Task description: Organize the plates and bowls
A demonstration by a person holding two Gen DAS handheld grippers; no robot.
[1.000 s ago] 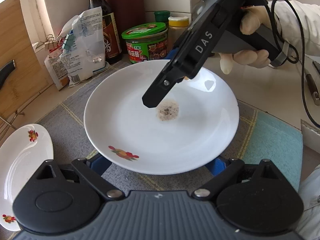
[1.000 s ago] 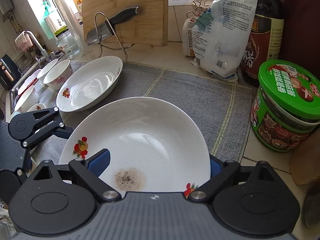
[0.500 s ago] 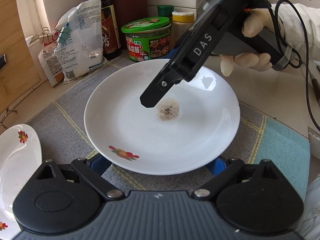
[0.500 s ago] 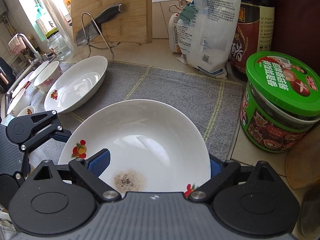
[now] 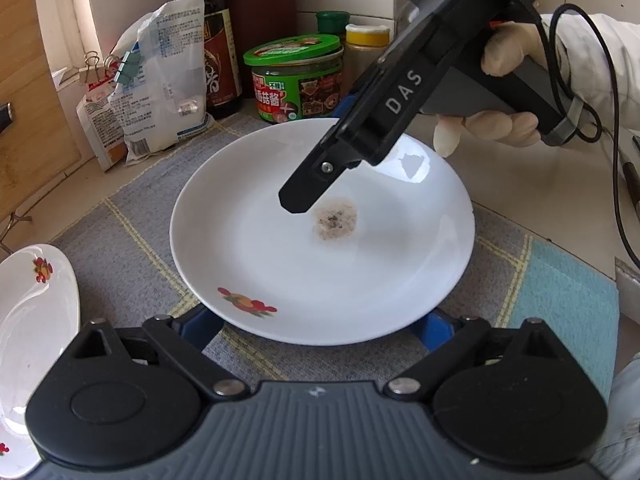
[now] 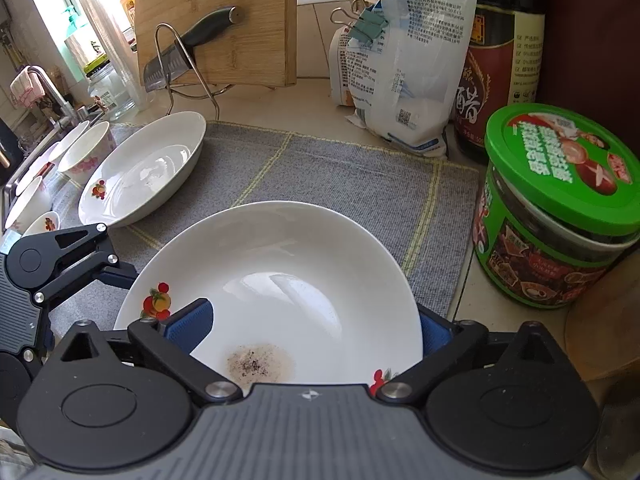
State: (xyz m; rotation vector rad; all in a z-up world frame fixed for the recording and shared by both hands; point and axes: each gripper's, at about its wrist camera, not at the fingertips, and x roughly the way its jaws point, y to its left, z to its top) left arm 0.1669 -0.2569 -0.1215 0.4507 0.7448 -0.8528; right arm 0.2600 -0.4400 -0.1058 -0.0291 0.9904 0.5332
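The soiled white plate (image 5: 320,240) lay flat on the grey mat (image 5: 132,240), both grippers bracketing it from opposite sides. The left gripper (image 5: 320,330) straddled its near rim, jaws opening and not visibly pressing. The right gripper (image 6: 312,330) hung over the far rim, nearer the peppery stain (image 6: 260,364), jaws likewise opening, one finger above the plate; the oval dish (image 6: 144,172) waited well apart.

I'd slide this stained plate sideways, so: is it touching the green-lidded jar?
Apart. The right wrist view shows grey mat between the stained plate and the green-lidded jar.
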